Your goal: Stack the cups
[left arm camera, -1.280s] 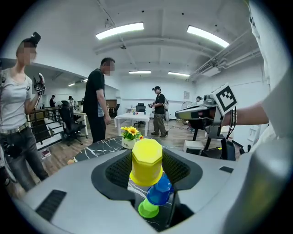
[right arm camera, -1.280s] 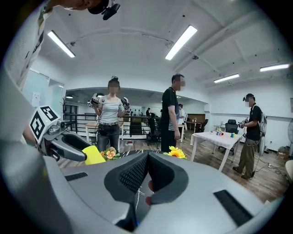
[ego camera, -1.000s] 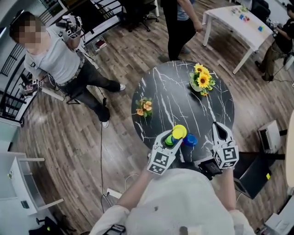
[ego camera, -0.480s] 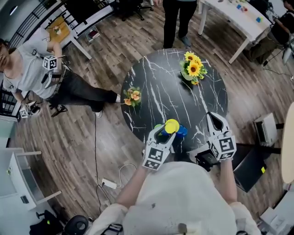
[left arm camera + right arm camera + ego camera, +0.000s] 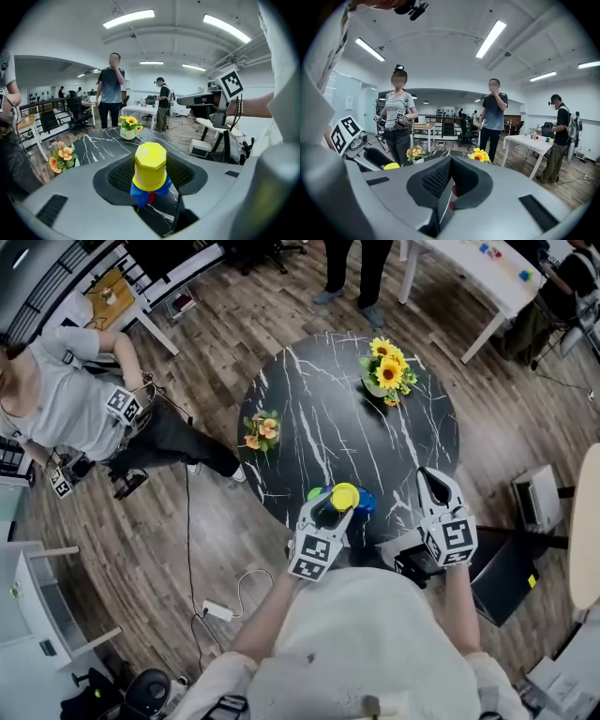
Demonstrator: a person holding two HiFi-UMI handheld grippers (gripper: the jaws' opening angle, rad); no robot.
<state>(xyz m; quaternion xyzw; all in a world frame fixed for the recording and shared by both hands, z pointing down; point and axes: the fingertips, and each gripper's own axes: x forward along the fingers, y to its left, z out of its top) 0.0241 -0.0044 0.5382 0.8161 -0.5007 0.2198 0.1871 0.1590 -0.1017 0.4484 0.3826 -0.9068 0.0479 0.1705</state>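
Black marble table [image 5: 347, 418]: left gripper [image 5: 335, 506] grasps yellow cup [image 5: 150, 164] over blue cup [image 5: 139, 193]; right gripper [image 5: 436, 482] clenched, empty; green cup [image 5: 315, 493] probably remains.

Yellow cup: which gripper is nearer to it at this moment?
Left. The left gripper has the yellow cup between its jaws, on top of the blue cup. The right gripper, shut and empty, sits off to the cup's right, clear of it.
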